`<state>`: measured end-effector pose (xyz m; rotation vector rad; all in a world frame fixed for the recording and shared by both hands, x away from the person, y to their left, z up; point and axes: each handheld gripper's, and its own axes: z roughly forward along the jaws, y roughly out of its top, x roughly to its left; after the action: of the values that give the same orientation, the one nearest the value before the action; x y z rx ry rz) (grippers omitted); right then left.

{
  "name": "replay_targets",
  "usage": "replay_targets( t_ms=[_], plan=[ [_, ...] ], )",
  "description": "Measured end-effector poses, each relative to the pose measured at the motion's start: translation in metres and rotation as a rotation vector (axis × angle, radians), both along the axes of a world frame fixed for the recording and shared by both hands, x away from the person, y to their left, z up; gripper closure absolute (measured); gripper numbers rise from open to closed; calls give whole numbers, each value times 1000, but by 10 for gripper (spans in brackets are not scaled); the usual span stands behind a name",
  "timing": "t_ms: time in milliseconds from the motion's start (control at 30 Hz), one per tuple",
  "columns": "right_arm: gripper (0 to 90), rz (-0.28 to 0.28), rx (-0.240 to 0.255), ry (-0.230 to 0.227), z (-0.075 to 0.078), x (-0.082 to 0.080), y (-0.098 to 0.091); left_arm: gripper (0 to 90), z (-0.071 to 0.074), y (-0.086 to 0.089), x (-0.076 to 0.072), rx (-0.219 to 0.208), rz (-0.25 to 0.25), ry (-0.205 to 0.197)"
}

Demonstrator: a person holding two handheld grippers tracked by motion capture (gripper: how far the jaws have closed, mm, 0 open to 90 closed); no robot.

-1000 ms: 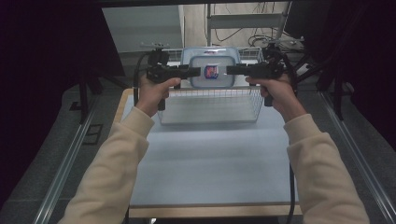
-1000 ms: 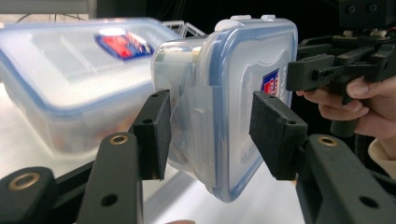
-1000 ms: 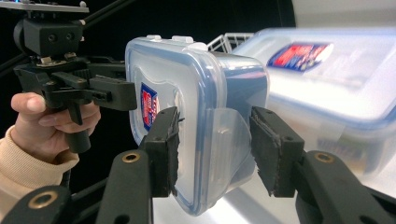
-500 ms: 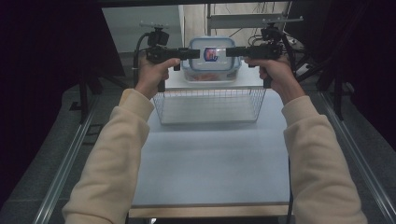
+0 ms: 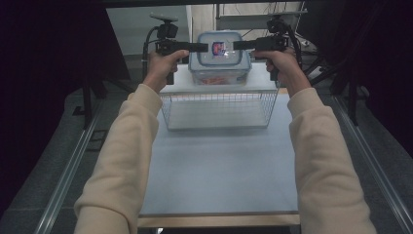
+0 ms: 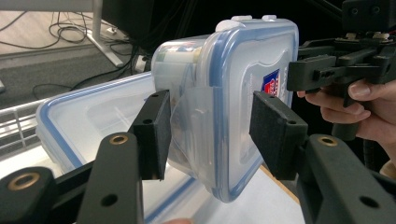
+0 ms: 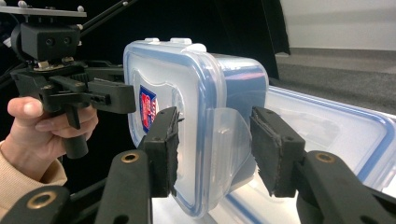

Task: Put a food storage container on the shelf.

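Observation:
A clear plastic container [image 5: 220,56] with a blue-rimmed lid and a red and blue label hangs in the air beyond the far end of the table, held from both sides. My left gripper [image 5: 207,47] is shut on its left side latch, my right gripper [image 5: 234,45] on the right one. In the left gripper view the container [image 6: 252,60] stands on edge between the pads of the left gripper [image 6: 212,133]. In the right gripper view the right gripper [image 7: 212,144] clamps the clear latch flap of the container [image 7: 187,70].
A second, wider container [image 6: 84,121] [image 7: 327,126] with a blue-rimmed lid lies flat under the held one. An empty wire basket [image 5: 219,109] stands at the far end of the pale table [image 5: 219,175], with a white ledge [image 5: 175,87] behind it. Dark stands and cables flank the table.
Both hands have carried the container away from me and a little upward, from over the wire basket to beyond it. The grip on both sides looks the same.

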<state>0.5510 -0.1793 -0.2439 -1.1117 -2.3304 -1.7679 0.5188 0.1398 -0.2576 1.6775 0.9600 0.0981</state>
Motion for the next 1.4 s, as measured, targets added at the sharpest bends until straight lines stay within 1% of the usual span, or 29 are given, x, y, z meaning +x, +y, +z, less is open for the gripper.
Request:
replay_targets(
  t_ms=[67,167,200,300,333,367,400,433,500,633,733,833,867,900,933,967,1033,1100,1167,1233,1400],
  plan=[
    [527,-3,-1,13,-3,6,0,496,-2,-1,3,-7,9,11],
    [525,-8,1,39,-7,12,0,495,-8,-1,8,-3,9,25],
    [525,-9,-2,45,-8,13,0,494,-9,-1,9,-24,15,31],
    [524,-22,22,62,-11,16,-1,493,-11,-1,12,-52,36,34],
    [522,-27,24,64,-11,17,-1,491,-11,-1,13,-64,42,43],
    [522,-33,30,73,-11,18,-1,487,-12,-2,14,-70,49,51],
    [521,-40,33,73,-12,19,-1,476,-13,-3,15,-67,56,54],
    [518,-47,34,73,-12,19,0,467,-14,-3,16,-75,60,56],
    [509,-61,41,81,-13,20,1,462,-16,-3,18,-100,70,71],
    [475,-87,55,110,-17,23,2,431,-20,-5,23,-116,69,100],
    [464,-101,76,132,-20,25,1,421,-23,-4,24,-141,77,110],
    [438,-116,86,148,-22,27,2,396,-26,-4,26,-155,77,127],
    [430,-124,85,153,-23,27,3,383,-27,-4,27,-158,79,128],
    [428,-129,85,154,-24,27,2,379,-28,-4,26,-153,88,125],
    [422,-139,80,157,-24,27,1,378,-28,-3,26,-167,92,125],
    [424,-140,85,156,-25,28,0,388,-28,-3,26,-167,94,125],
    [422,-147,96,167,-26,28,-3,373,-29,-2,26,-170,100,125],
    [416,-165,100,155,-26,27,-5,358,-29,-1,25,-173,107,128],
    [406,-168,111,155,-26,26,-6,349,-29,-1,24,-170,100,127],
    [401,-174,116,135,-25,24,-9,337,-28,0,22,-161,91,121],
    [424,-177,128,105,-21,15,-19,331,-21,3,12,-154,87,88]
  ],
)
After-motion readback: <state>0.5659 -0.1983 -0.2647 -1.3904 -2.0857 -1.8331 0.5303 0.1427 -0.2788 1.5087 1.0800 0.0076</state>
